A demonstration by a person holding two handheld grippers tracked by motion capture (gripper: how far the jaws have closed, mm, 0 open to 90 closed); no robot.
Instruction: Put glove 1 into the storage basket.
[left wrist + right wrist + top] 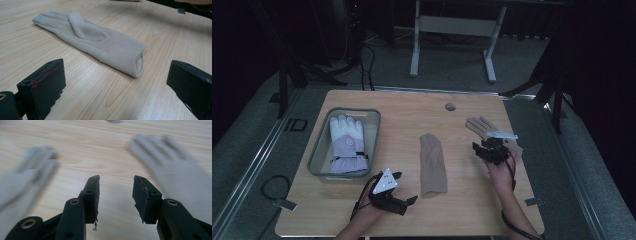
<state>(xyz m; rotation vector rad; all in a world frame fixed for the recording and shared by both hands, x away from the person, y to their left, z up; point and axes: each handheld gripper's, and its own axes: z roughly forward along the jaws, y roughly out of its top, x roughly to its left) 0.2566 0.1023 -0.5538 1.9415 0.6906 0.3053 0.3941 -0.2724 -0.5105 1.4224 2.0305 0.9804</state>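
Observation:
A beige glove (433,165) lies flat in the middle of the wooden table (412,107), fingers pointing away. Its cuff (138,62) faces my left gripper (115,80), which stands wide open just short of it, near the front edge (406,187). A second beige glove (481,126) lies at the right, fingers spread. My right gripper (479,148) hovers at its near end, open, with nothing between the jaws. In the blurred right gripper view, that gripper (116,187) points at bare wood between the right glove (175,175) and the middle glove (22,185).
A grey bin (373,116) at the table's left holds a white and lilac padded glove (347,145). A small dark round spot (450,106) sits near the far edge. A white desk frame (452,30) stands on the floor beyond.

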